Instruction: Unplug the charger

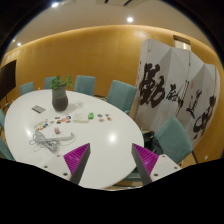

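white charger cable (45,137) runs lengthwise toward open fingers (76,158).

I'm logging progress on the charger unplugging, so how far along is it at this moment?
Nothing looks done yet. The gripper is open and empty, its fingers over the near edge of the white table, touching nothing. In hand: only an approach. A white cable lies on the table beyond the fingers, beside small items and a dark vase. I cannot make out the charger or its socket. Left: reaching, gripping the plug and pulling it out.
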`<action>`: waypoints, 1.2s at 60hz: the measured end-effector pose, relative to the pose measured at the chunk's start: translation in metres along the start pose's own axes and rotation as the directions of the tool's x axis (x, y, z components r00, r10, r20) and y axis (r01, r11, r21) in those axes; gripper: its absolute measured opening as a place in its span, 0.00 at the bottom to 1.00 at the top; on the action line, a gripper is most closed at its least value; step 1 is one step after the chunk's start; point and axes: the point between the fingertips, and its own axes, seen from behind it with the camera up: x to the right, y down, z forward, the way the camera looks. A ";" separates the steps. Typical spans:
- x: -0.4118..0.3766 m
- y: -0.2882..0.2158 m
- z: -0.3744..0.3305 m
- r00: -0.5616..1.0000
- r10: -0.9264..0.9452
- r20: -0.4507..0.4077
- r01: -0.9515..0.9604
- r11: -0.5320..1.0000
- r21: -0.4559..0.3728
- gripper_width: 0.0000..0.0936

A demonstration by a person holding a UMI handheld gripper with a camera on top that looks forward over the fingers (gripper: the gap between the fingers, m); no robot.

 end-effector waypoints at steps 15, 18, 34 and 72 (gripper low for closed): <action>-0.028 0.057 0.045 1.000 -0.009 0.015 0.011 0.997 -0.081 0.94; -0.037 0.070 0.045 0.999 -0.018 0.035 0.021 0.995 -0.101 0.93; -0.215 0.137 0.135 0.965 -0.070 0.253 0.102 0.988 -0.117 0.93; -0.445 0.069 0.402 0.929 -0.102 0.356 0.105 0.994 0.012 0.62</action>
